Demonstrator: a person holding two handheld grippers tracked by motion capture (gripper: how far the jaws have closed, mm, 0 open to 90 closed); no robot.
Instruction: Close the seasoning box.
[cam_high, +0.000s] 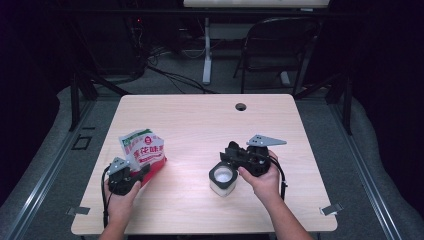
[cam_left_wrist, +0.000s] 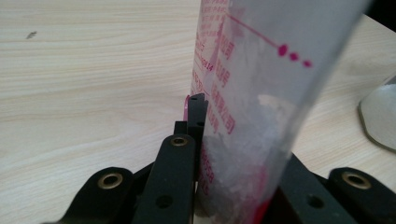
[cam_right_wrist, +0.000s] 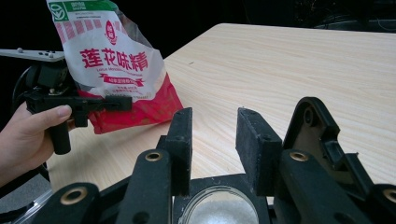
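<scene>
While my left gripper (cam_high: 142, 172) pinches the lower edge of the red-and-white plastic seasoning bag (cam_high: 144, 152), its jaws narrow and clamped on the film, the bag stands tilted just above the left part of the pale wooden table (cam_high: 200, 125). White crystals show through the clear back of the bag in the left gripper view. With my right gripper (cam_high: 227, 155) I hover at the rim of the small white square jar (cam_high: 222, 180), near the table's middle; its pads stand partly apart with nothing between them.
</scene>
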